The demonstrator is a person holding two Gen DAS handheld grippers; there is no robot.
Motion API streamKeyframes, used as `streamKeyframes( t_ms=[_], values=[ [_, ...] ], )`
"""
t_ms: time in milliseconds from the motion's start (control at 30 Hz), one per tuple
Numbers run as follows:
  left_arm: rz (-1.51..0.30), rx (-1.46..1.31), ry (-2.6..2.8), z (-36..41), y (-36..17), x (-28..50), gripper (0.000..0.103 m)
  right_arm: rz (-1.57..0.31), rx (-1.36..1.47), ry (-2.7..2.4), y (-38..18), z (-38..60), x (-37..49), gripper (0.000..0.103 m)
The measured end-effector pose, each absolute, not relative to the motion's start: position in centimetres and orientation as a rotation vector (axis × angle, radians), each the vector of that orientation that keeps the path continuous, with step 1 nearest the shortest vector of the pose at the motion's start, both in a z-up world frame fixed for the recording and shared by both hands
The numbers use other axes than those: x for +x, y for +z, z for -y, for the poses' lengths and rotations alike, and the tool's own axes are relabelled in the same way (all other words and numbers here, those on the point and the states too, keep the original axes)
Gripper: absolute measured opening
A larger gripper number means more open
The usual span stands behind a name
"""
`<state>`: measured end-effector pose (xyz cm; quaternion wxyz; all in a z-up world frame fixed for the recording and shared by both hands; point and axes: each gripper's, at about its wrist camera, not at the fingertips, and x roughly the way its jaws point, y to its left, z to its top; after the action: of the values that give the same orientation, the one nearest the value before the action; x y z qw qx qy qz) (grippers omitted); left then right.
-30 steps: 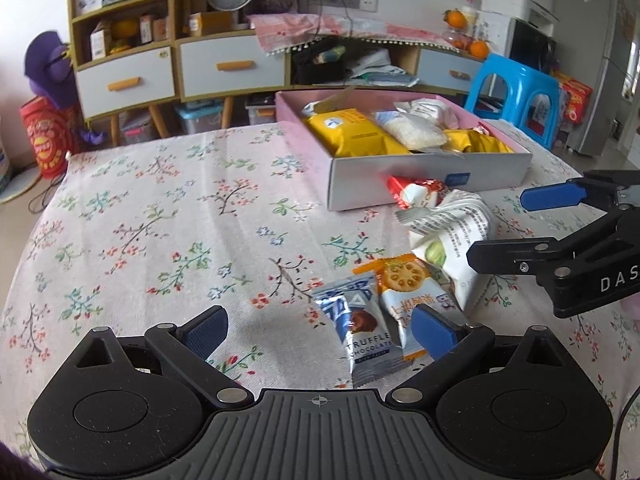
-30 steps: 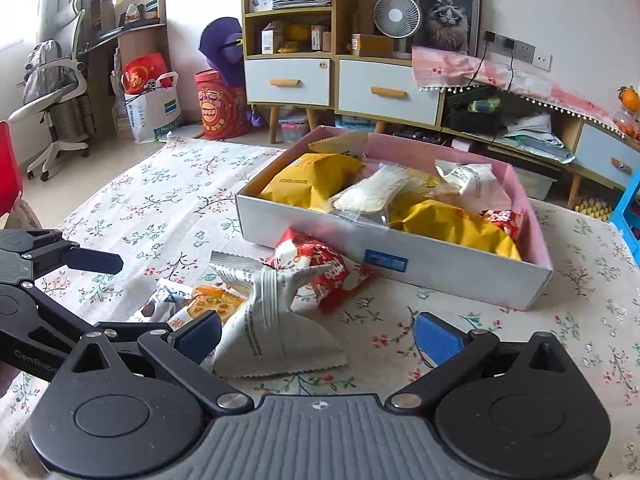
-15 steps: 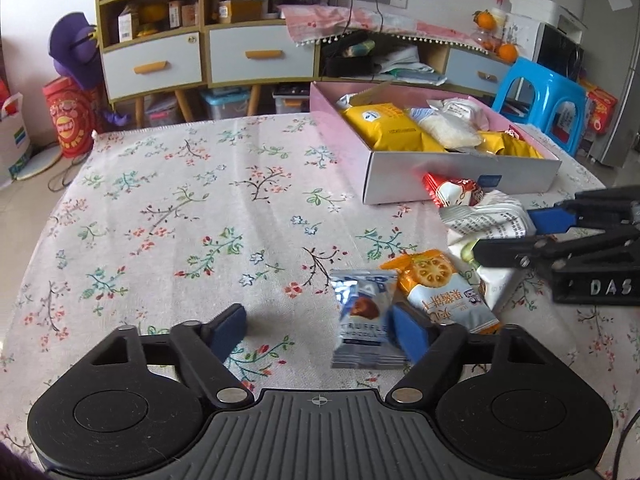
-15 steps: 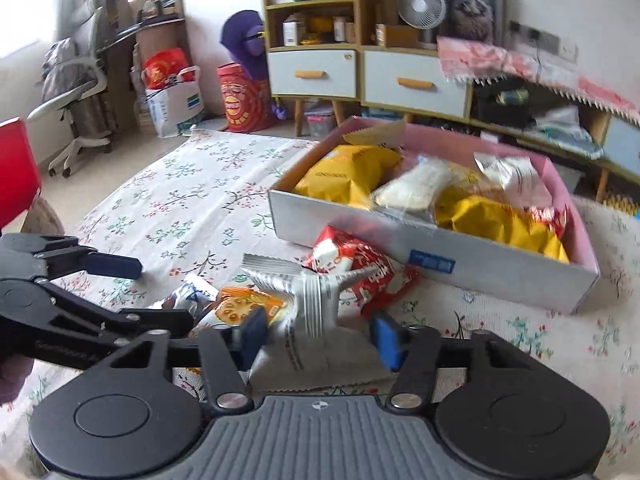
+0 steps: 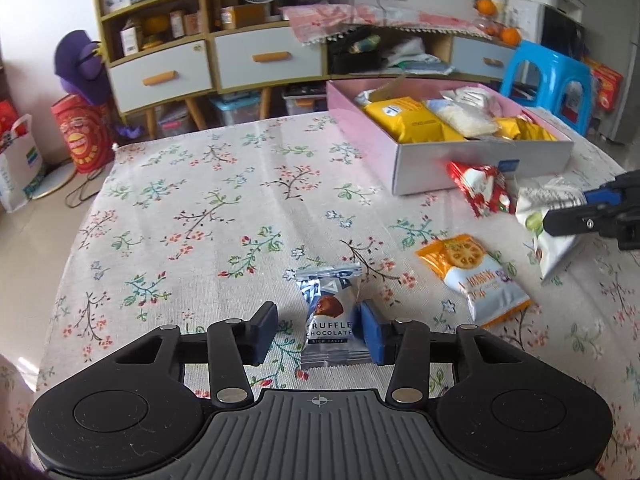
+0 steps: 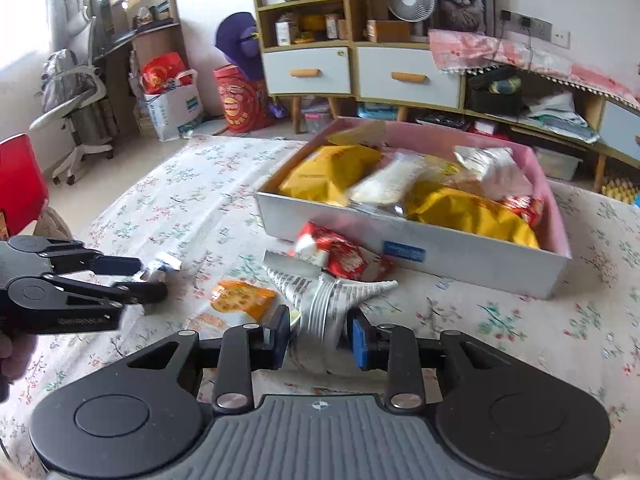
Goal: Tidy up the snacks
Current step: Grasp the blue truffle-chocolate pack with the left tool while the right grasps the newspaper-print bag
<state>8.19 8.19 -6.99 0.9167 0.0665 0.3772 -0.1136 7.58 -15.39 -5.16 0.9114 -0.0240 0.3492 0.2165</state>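
A silver-blue truffle chocolate packet lies flat on the floral tablecloth between the jaws of my left gripper. The jaws are closing: the right pad touches the packet's edge, while the left pad stands a little apart from it. My right gripper is shut on a white snack bag, which is crumpled between its pads. In the left wrist view the same bag hangs from the right gripper. The left gripper shows at the left edge of the right wrist view.
An orange biscuit packet and a red packet lie loose on the cloth between the two grippers. Behind them stands a pink-and-white box with several yellow and white snack bags in it. Cabinets and a blue stool stand beyond the table.
Both grippers' jaws have narrowed from wide open. The right one has shut on the white bag. The left one's jaws have come in around the truffle packet.
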Motion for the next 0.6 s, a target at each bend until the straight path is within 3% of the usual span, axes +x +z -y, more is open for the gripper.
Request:
streamKeyframes(
  t_ms=[67,200,267,467,600],
  values=[
    [-0.781,0.137,-0.270,-8.3,-7.0,8.2,0.046,-0.719,-0.037,0.445,-5.2,16.0,7.5,0.023],
    [-0.788,0.124,-0.345,-7.7,-7.1,8.4,0.068,-0.730,0.000,0.446,-5.4,16.5,7.4,0.043],
    [-0.792,0.142,-0.350,-7.1,-7.2,8.5,0.071,-0.732,-0.012,0.451,-5.6,16.2,7.5,0.047],
    [-0.798,0.119,-0.294,-7.1,-7.2,9.0,0.069,-0.744,-0.016,0.444,-6.2,15.4,8.4,0.054],
    [-0.793,0.104,-0.258,-7.5,-7.1,9.0,0.047,-0.771,-0.005,0.418,-7.1,15.3,9.0,0.057]
  ],
)
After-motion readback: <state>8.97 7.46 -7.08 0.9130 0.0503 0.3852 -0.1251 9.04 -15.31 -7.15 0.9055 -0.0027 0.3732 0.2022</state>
